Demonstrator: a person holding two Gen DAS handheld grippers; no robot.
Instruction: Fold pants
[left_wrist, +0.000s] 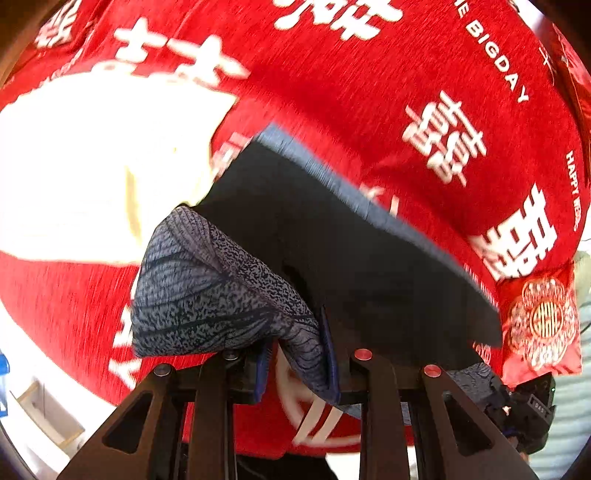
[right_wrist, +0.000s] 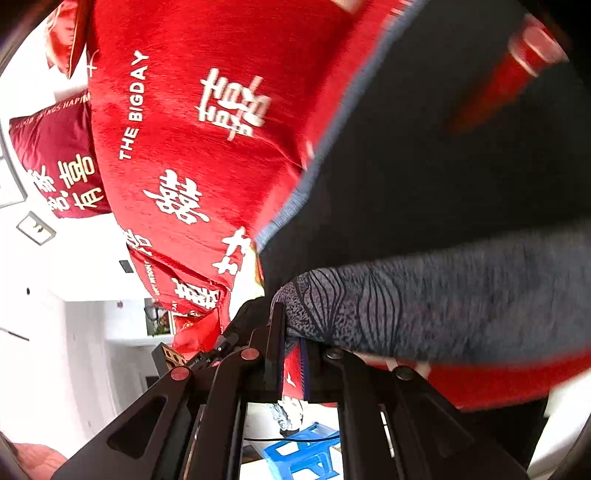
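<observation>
two grippers pinch the dark pants (left_wrist: 362, 258) by a grey patterned band, raised over a red bedspread (left_wrist: 369, 92): left gripper (left_wrist: 295, 354) clamped on it, right gripper (right_wrist: 293, 354) nearly shut on an edge. folding looks barely begun; no finished fold shows.

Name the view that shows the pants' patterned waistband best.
Left wrist: the patterned waistband appears sharp, bunched at the left gripper. The right wrist view shows the waistband motion-blurred, stretching to the frame's right edge.

Red bedspread (right_wrist: 192, 177) with white lettering covers the bed; white walls (right_wrist: 44, 332), dark-red pillow (right_wrist: 55, 155), blue plastic stool (right_wrist: 303, 454) beyond.
</observation>
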